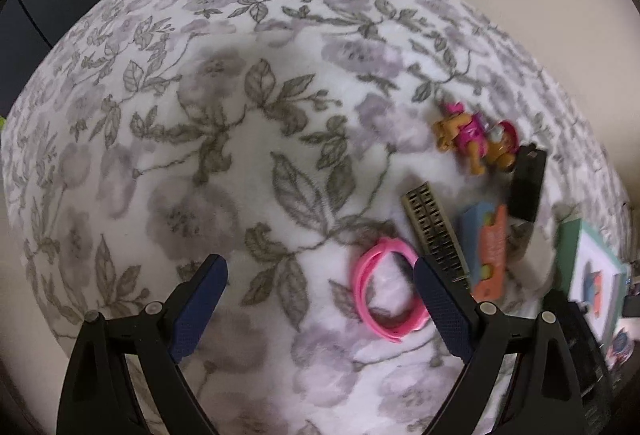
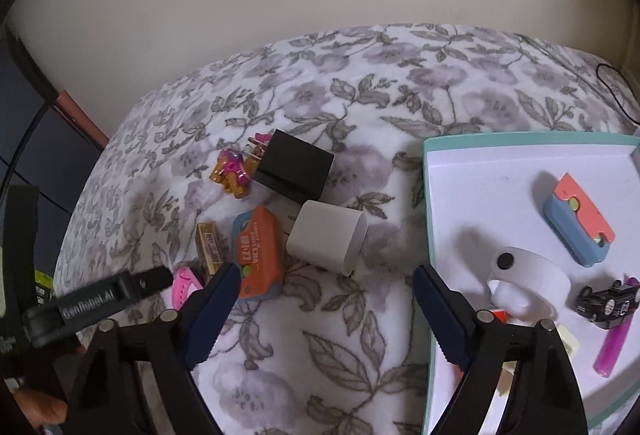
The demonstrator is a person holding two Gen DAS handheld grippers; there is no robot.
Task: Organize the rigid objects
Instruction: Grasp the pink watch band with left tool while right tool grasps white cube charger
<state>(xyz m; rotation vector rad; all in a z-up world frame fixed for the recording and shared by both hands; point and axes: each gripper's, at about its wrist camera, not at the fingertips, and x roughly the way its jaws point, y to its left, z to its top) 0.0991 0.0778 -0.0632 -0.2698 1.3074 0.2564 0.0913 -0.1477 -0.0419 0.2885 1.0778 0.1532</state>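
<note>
Loose objects lie on a floral blanket: a pink and orange toy figure, a black box, a white cup on its side, an orange and blue case, a gold harmonica and a pink bracelet. My left gripper is open and empty, its right finger beside the bracelet. My right gripper is open and empty, above the blanket between the cup and a teal-rimmed white tray.
The tray holds a second orange and blue case, a white tape roll, a black toy car and a magenta tube. A wall runs behind the bed. A black cable lies at the far right.
</note>
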